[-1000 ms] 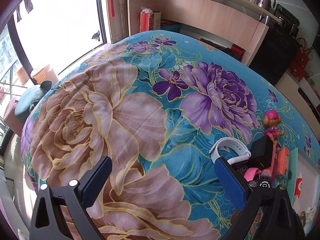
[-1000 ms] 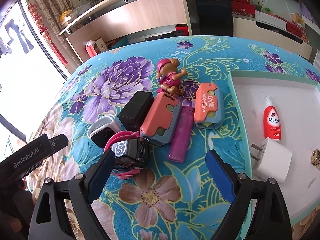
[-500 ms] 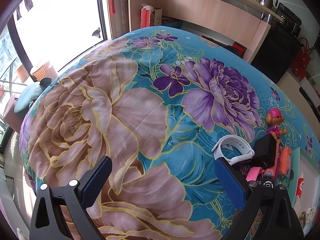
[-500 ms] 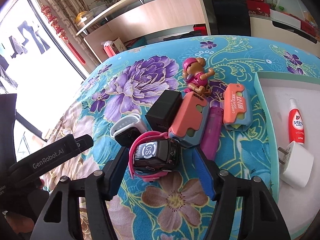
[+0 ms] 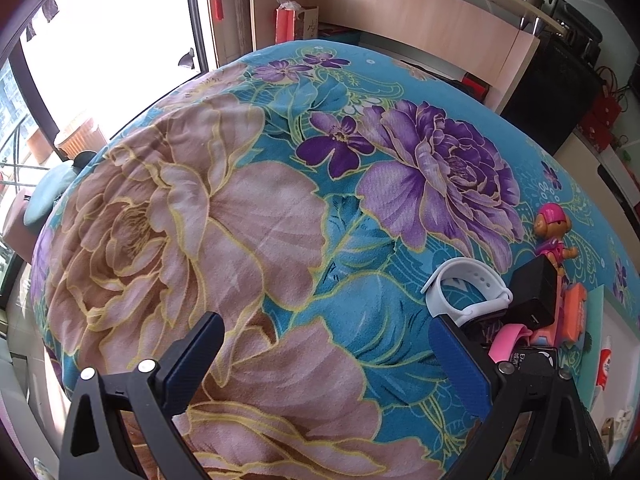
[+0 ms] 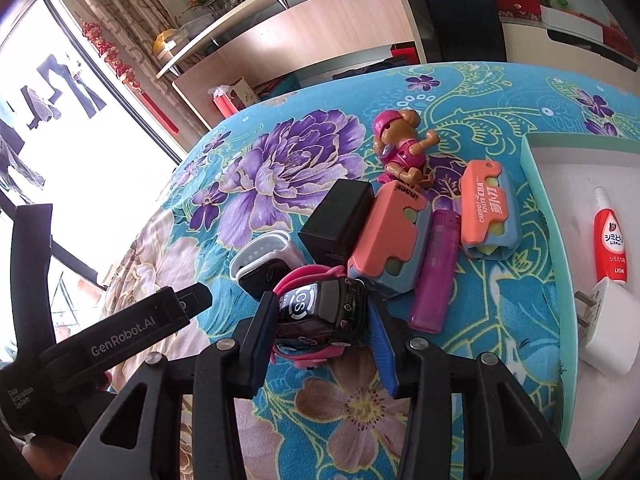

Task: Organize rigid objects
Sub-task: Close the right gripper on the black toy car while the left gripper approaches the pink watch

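The bed, covered in a turquoise blanket printed with large purple and beige flowers [image 5: 248, 216], carries everything. To the right of the right hand-held gripper [image 6: 320, 320] lies a shallow white tray with a mint-green rim [image 6: 538, 240], already holding a red-and-white squeeze bottle [image 6: 610, 236] and a white plug adapter [image 6: 610, 328].

Ahead of that hand-held gripper sits the cluster not yet sorted: a black rectangular charger block [image 6: 336, 220], two coral-and-blue plastic knife toys [image 6: 394, 236], a slim purple lighter [image 6: 434, 270], a pink-helmeted brown puppy figure [image 6: 402, 148] farthest away, and a white-strapped smartwatch [image 6: 264, 262] ahead and to the left.

The task's thing at this moment is the pink-strapped children's smartwatch with a black face [image 6: 320, 312]. It lies directly between the right fingers, its face upward and its long axis running across from one finger to the other. The blue pads have narrowed to its two ends and appear to touch it; whether it has left the blanket cannot be told.

The left hand-held gripper [image 5: 328, 356] is spread wide and holds nothing, with the cluster off to its right. The right hand is plainly the nearer one, and the tray is a short carry rightward.
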### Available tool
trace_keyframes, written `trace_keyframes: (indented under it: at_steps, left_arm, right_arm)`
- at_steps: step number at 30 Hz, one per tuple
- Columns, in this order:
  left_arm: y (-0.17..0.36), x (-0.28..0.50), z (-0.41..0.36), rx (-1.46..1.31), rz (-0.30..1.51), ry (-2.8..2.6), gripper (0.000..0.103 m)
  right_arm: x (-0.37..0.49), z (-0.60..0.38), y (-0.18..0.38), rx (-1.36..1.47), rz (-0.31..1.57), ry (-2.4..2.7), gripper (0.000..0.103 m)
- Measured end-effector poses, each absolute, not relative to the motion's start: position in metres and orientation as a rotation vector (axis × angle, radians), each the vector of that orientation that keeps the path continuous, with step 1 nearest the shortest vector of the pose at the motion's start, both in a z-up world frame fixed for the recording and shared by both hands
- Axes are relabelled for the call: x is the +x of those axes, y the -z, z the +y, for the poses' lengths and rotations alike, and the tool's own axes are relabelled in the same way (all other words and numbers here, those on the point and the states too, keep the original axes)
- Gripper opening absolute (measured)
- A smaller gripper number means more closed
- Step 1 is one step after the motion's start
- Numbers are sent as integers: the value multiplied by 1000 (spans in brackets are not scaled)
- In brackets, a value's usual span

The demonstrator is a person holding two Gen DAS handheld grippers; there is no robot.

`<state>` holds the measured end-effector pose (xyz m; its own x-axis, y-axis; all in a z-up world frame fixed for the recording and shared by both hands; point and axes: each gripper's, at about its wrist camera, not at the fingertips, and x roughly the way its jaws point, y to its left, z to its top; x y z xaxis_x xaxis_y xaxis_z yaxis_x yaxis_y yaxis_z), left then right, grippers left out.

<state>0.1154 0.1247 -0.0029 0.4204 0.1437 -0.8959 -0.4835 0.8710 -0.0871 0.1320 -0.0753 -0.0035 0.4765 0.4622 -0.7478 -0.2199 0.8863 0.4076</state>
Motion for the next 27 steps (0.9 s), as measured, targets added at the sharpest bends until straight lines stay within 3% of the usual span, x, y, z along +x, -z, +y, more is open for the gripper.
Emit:
trace_keyframes:
  at_steps: [6, 27]
  left_arm:
    - [3, 116, 122, -353, 1071, -401, 103]
    - [1, 128, 79, -254, 1086, -240, 103]
  right_arm:
    - [127, -82, -12, 270, 925, -418, 31]
    - [122, -160, -47, 375, 784, -270, 31]
